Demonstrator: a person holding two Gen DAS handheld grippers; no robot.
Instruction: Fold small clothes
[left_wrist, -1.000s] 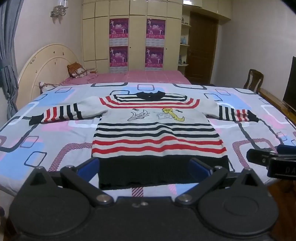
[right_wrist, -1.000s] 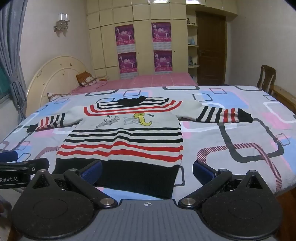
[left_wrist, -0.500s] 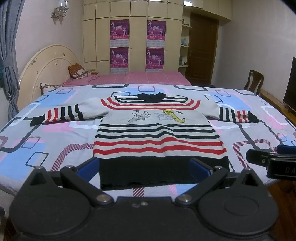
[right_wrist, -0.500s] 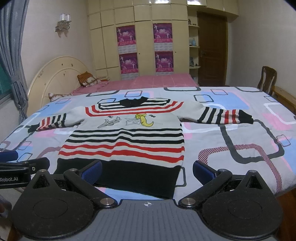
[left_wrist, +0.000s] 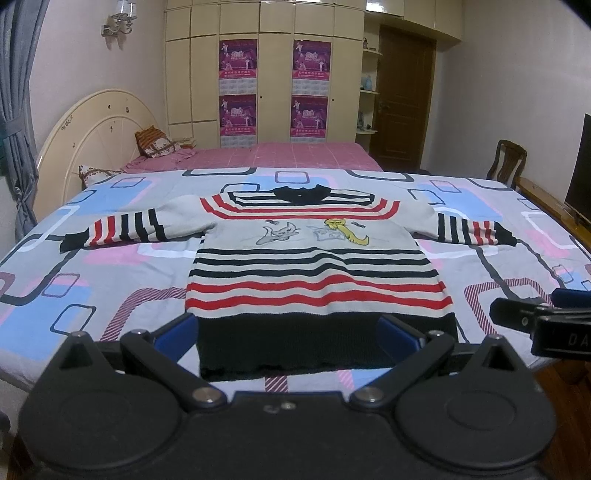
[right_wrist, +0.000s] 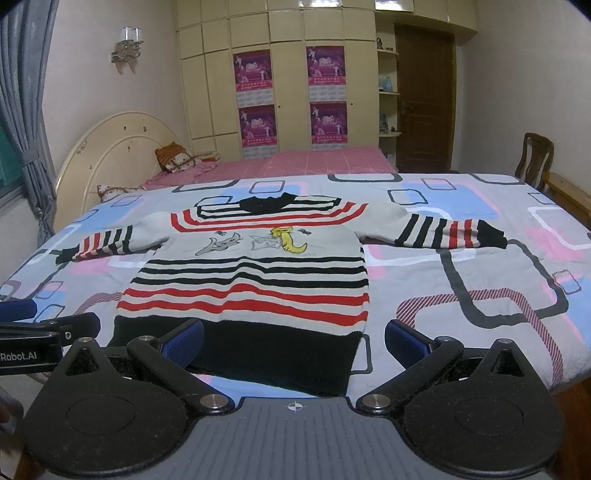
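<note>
The striped sweater (left_wrist: 314, 258) lay flat at the bed's (left_wrist: 110, 295) near edge, sleeves spread toward both side edges; the left gripper (left_wrist: 288, 332) hung wide open over its black hem, holding nothing; the right gripper (right_wrist: 293, 339) gaped just as wide by the hem's right corner; a chair (right_wrist: 533, 158) stood beyond the far right corner, nothing blocking.

Cream wardrobe (left_wrist: 266, 66), brown door (left_wrist: 404, 99), grey curtain (left_wrist: 16, 110), wooden chair (left_wrist: 508, 158).

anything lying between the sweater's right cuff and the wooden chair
Nothing does. In the right wrist view the stretch from the sweater's black right cuff toward the wooden chair shows only bare patterned bedspread.
</note>
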